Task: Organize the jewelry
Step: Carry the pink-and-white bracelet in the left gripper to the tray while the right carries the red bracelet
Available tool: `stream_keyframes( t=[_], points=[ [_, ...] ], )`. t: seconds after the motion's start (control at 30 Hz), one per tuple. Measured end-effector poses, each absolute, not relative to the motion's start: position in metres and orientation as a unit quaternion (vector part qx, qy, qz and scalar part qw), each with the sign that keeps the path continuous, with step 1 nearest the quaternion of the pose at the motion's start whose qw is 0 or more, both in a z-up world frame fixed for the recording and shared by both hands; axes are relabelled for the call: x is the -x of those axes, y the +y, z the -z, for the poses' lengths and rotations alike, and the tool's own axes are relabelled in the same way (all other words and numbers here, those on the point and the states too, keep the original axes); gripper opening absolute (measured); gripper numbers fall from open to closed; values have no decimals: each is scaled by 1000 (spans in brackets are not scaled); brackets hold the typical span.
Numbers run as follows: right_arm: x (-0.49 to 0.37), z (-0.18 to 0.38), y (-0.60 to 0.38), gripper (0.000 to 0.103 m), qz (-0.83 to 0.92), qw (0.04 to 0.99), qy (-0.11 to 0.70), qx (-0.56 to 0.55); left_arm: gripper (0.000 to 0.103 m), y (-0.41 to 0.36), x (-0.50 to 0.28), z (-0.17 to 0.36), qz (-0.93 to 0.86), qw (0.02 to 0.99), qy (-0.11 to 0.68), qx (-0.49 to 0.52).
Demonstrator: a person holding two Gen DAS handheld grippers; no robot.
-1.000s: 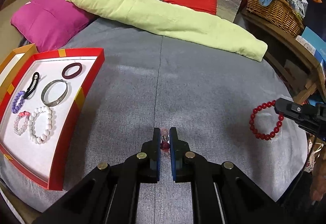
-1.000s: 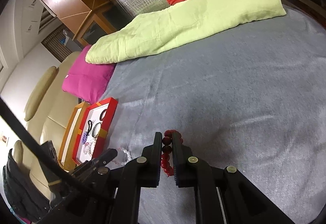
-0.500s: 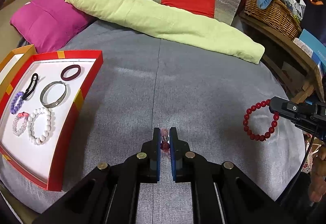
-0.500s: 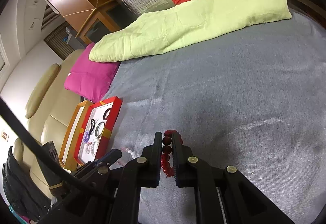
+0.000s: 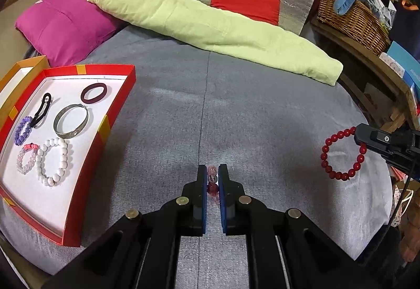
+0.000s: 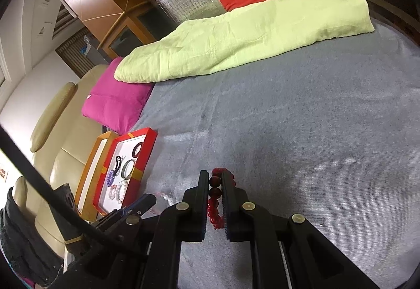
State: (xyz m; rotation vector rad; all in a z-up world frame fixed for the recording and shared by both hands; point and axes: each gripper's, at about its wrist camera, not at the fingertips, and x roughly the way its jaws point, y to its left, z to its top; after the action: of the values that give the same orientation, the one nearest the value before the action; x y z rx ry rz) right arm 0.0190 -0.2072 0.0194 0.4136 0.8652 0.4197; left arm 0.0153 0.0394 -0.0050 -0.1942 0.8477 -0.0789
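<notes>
My left gripper point(image 5: 212, 170) is shut on a pink and clear bead bracelet point(image 5: 212, 180), held above the grey bed cover. My right gripper point(image 6: 215, 176) is shut on a red bead bracelet point(image 6: 214, 199); the red bead bracelet also hangs from it at the right of the left wrist view point(image 5: 341, 155). A red tray point(image 5: 119, 110) with a white floor lies at the left and holds several pieces: a dark ring point(image 5: 93, 93), a silver bangle point(image 5: 71, 120), a white bead bracelet point(image 5: 53, 161), a purple one point(image 5: 23, 130), a pink one point(image 5: 26, 161) and a black clip point(image 5: 42, 109). The tray also shows in the right wrist view point(image 6: 143, 155).
A pale green folded quilt point(image 5: 210, 26) and a magenta pillow point(image 5: 63, 23) lie at the back of the bed. A wicker basket point(image 5: 351, 18) stands on a wooden shelf at the right. An orange tray point(image 5: 23, 68) sits behind the red one.
Both grippers have stayed shut on their bracelets. The left view has drifted a little, and the right gripper with the red bracelet has shifted slightly left in it.
</notes>
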Motion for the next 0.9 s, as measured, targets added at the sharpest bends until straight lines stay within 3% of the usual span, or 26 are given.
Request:
stream_keyframes(
  t=[0.9],
  points=[
    [-6,-49,-161,11,-222,879,400,-136,9,65,-3,-19,-9,905,413,104]
  ],
)
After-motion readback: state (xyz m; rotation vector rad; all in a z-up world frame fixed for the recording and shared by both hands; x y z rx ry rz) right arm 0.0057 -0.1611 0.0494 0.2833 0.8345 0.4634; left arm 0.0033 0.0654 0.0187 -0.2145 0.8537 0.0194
